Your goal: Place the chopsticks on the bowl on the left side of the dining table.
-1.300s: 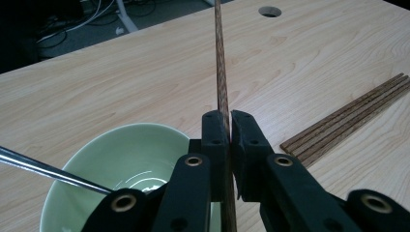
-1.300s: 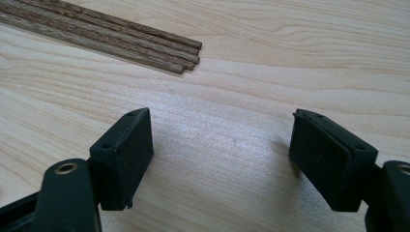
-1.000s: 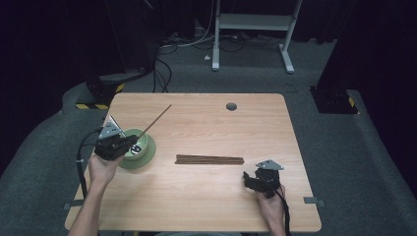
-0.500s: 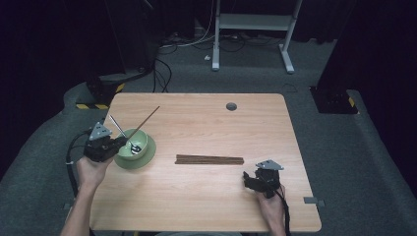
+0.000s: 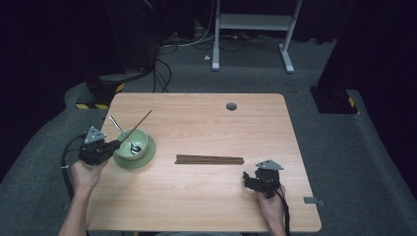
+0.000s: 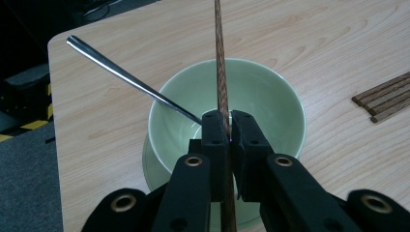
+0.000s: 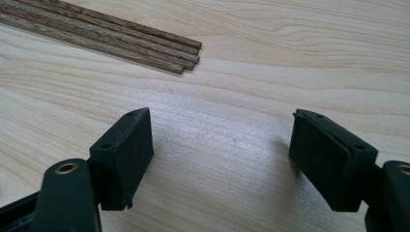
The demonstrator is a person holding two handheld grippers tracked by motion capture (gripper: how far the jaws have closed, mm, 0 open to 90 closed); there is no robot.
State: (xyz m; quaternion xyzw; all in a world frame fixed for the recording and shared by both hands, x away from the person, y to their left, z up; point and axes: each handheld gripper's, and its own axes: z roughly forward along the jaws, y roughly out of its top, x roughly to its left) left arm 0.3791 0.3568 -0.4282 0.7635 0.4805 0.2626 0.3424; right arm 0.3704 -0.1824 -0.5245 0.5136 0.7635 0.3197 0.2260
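I count one pale green ceramic bowl [image 5: 132, 141] on one matching green saucer [image 5: 146, 157]; one long steel spoon [image 5: 124, 133]; one dark wooden chopstick [image 6: 221, 72] upright; four more brown wooden chopsticks [image 5: 210, 160] bundled together on the counter [image 5: 206, 196].

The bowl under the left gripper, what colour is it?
Pale green; the bowl shows best in the left gripper view, behind the chopstick.

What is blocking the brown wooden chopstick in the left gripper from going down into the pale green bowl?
Nothing solid blocks it. The left gripper is shut on the brown wooden chopstick, right over the pale green bowl. A silver metal spoon already leans in the bowl, off to one side of the chopstick.
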